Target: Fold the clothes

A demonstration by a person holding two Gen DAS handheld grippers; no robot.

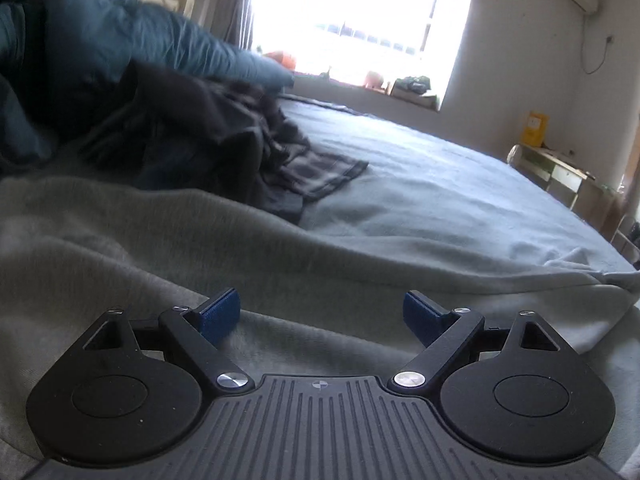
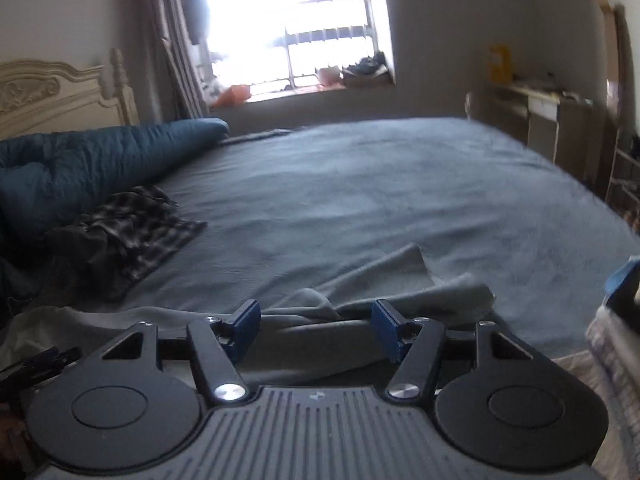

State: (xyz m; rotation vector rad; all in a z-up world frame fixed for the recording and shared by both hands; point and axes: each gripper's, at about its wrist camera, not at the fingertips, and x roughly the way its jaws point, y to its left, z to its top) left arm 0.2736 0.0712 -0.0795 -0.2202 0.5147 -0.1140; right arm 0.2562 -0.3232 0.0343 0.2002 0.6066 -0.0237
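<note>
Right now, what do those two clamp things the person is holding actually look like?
Both look alike. The left gripper and right gripper each have a ribbed dark grey body, two round black discs, black link arms with shiny silver pivot screws, and two fingers tipped with textured blue pads. A small round crosshair mark sits at the body's centre. No cables, hands or sleeves show.

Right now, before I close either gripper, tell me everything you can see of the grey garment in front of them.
The grey garment looks like soft, fleecy knit, pale grey-green, unfolded and rumpled. It lies on the blue bedsheet at the near edge of the bed. In the right view a creased fold runs between the open right gripper, with a flap lifted behind. In the left view it spreads broad under the open left gripper. Whether the fingers touch it is unclear.
</note>
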